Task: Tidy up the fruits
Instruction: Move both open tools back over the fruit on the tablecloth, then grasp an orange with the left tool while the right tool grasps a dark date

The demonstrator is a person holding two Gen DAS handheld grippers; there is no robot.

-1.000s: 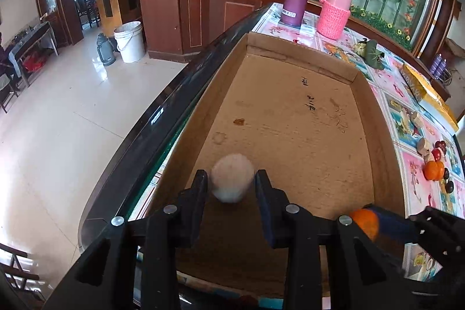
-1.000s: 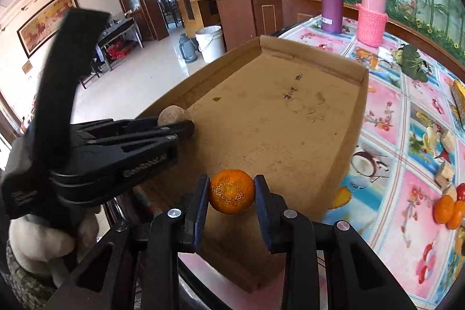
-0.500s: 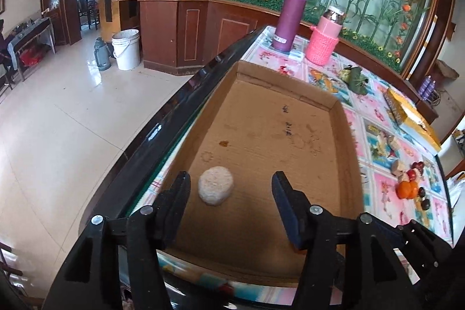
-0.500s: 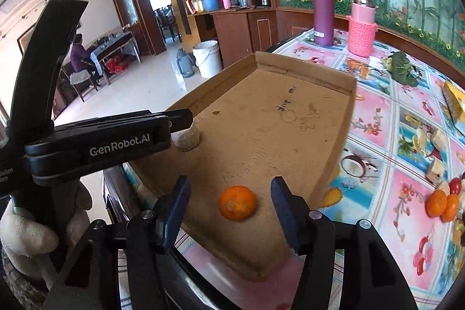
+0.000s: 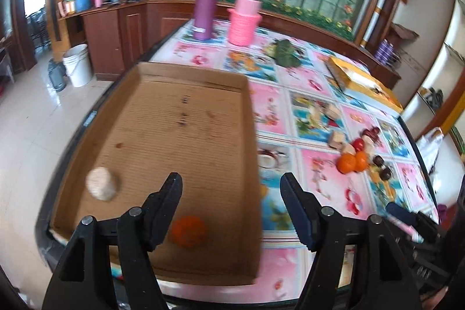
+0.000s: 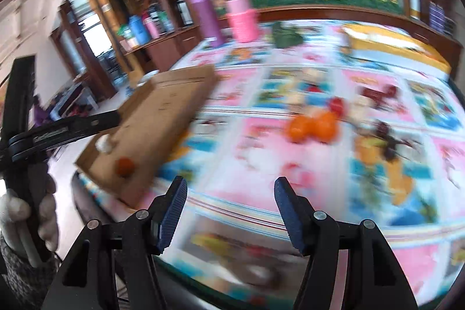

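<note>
both black grippers opening over the table, nothing between their jaws

left black two-finger gripper (image 5: 231, 191) hangs above the near right part of the shallow brown cardboard tray (image 5: 250, 118), its jaws spreading wider with only air between them. right black gripper with ribbed blue pads (image 6: 229, 193) is likewise opening and holds nothing; it hovers over the glossy pink-and-blue picture tablecloth (image 6: 261, 164), clear of the tray. a pale gloved hand (image 6: 26, 214) grips the left tool's handle at the edge of the right wrist view.

two pieces lie in the tray, well apart from each other. one is a round, dimpled orange mandarin (image 5: 188, 231), smeared by blur, near the tray's front wall and just below the left finger (image 5: 165, 211). the other is a pale beige, rough-skinned round fruit (image 5: 101, 187) close to the tray's left wall.

out on the cloth, well apart from the tray, sits a loose heap: two more orange mandarins (image 5: 352, 161) touching one another, a small glossy red fruit (image 5: 359, 144), a few dark brown round pieces (image 5: 383, 167) and some pale tan chunks (image 5: 337, 139). their exact number is lost to blur and size.

at the far end stand one tall purple flask (image 5: 205, 5) and one jar in a pink knitted sleeve (image 5: 243, 19), side by side. one leafy green bundle (image 5: 286, 53) lies to their right, and beyond it one flat yellow box (image 5: 363, 84).
</note>
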